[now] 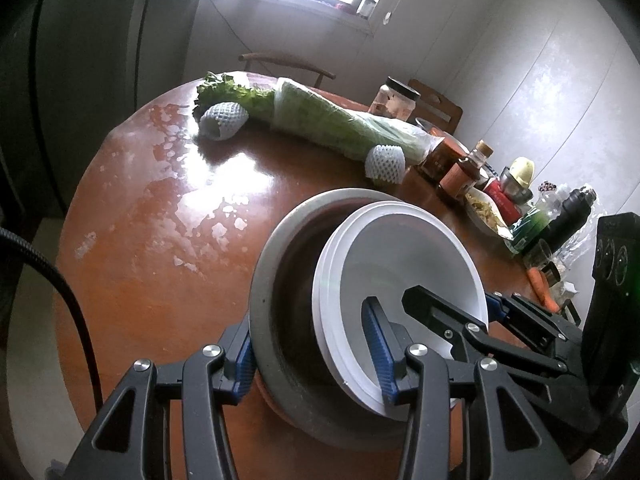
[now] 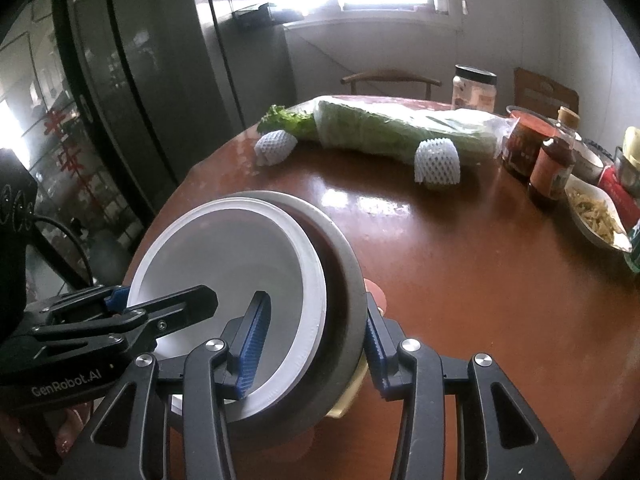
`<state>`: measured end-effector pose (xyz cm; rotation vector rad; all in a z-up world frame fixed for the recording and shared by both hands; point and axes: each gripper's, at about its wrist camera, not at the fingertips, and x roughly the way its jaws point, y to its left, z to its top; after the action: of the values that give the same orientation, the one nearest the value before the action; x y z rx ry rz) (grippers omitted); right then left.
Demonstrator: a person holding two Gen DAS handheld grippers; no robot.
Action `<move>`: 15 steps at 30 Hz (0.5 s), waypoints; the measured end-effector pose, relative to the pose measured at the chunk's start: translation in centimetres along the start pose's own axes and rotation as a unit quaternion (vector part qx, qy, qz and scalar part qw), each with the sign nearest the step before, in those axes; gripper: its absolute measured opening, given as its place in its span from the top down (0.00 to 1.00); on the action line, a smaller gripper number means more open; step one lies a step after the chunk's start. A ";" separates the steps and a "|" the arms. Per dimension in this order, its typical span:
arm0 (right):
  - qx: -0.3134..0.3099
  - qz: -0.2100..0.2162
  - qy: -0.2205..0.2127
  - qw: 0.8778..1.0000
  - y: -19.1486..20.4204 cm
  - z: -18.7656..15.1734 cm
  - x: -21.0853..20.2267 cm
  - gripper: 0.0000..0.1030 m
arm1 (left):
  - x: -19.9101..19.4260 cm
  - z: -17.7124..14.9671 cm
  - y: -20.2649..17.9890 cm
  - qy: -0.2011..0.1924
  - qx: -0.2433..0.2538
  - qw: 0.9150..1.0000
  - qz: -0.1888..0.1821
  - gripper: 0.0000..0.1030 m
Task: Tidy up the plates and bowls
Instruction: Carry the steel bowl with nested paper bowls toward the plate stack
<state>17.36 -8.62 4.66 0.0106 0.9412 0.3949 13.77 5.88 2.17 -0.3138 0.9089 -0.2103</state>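
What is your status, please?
Left gripper, right gripper clamped on bowl stack. White bowls tilted inside grey bowl. Wrapped greens far behind, nothing blocking.

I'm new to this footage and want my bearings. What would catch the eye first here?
Front and centre, a tilted stack of white bowls sits inside a wide grey bowl on the reddish-brown round table, with both tongs clamped across the stack from opposite sides: left tongs, right tongs. Behind, a long bagged cabbage lies across the table between two white foam fruit nets.
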 end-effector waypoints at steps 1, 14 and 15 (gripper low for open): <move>0.000 0.000 0.000 1.000 0.0 0.0 0.1 0.56 | 0.1 0.0 0.0 0.001 0.000 1.000 0.000 0.54; -0.002 0.000 0.010 1.000 0.1 -0.3 0.9 0.56 | 0.9 -0.3 0.4 0.009 0.001 1.000 0.013 0.54; -0.002 0.000 0.011 1.000 0.1 -0.4 1.0 0.56 | 1.0 -0.3 0.5 0.011 0.001 1.000 0.014 0.54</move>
<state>17.59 -8.26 3.65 0.0026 0.9631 0.3975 14.14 5.94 1.10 -0.2972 0.9335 -0.1883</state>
